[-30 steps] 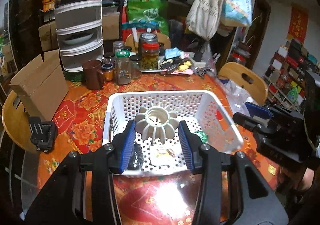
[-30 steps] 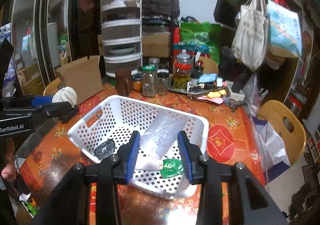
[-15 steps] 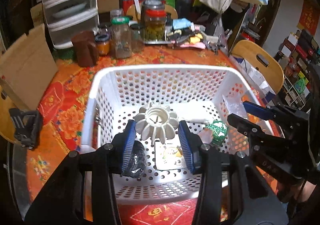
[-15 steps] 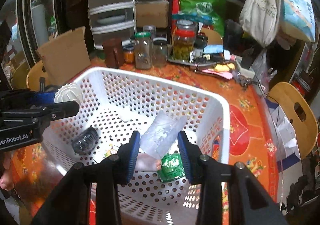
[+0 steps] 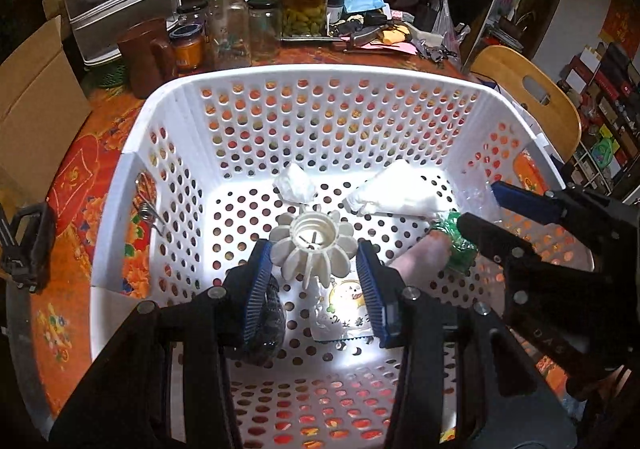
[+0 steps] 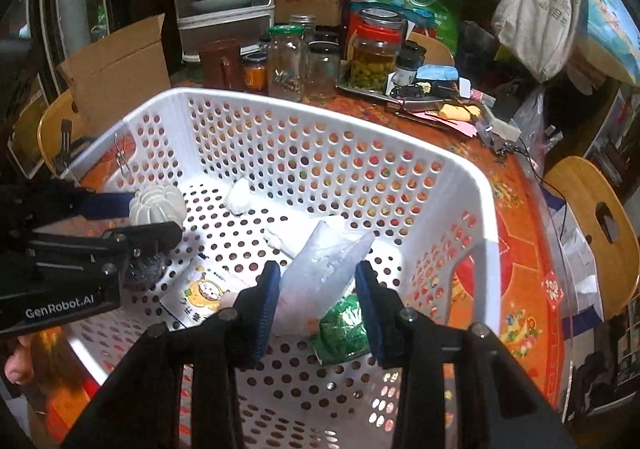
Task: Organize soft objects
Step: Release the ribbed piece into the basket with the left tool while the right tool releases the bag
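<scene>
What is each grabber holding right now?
Left gripper: shut on the white ribbed plastic piece.
Right gripper: shut on the clear plastic bag.

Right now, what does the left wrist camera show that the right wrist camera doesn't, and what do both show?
Only the left wrist view shows the hollow centre of the white ribbed piece between the left tongs, and the right tongs from the side.

Only the right wrist view shows the clear plastic bag standing up between the right tongs' fingers, and the left tongs from the side.

Both show the white perforated basket, the cartoon-printed packet, the green packet and the jars behind.
</scene>
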Action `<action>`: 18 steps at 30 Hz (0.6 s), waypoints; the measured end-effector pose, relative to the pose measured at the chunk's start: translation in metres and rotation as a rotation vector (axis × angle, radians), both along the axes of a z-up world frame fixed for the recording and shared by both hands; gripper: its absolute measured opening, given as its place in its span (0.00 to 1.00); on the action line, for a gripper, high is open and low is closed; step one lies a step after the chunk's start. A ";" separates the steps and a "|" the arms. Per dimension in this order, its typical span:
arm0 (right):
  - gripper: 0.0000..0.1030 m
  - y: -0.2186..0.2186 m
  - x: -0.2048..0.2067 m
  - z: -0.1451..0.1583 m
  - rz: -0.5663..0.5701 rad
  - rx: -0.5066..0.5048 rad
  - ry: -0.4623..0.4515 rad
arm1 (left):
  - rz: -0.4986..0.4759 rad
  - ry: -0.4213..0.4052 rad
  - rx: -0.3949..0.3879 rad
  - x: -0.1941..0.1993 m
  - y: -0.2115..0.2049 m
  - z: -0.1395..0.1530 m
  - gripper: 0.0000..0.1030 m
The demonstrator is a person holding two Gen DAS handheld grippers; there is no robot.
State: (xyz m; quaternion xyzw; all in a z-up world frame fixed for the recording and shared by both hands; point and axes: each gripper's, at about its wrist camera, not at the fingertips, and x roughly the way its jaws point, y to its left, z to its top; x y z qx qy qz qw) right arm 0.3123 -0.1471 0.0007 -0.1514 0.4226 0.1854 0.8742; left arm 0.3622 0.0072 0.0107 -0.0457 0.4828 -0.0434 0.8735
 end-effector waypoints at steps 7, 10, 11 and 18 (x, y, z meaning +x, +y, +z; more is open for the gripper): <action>0.37 0.001 0.004 -0.004 0.004 -0.001 0.003 | 0.010 0.004 -0.016 0.002 0.002 -0.006 0.40; 0.40 0.000 0.003 -0.004 0.005 0.008 0.003 | 0.013 -0.013 -0.029 -0.001 0.005 -0.003 0.57; 0.48 0.000 0.003 -0.004 0.004 0.012 0.003 | 0.014 -0.024 -0.029 -0.003 0.006 -0.001 0.64; 0.75 -0.009 -0.009 0.015 0.007 0.080 -0.018 | -0.010 -0.085 -0.075 -0.021 0.010 0.024 0.79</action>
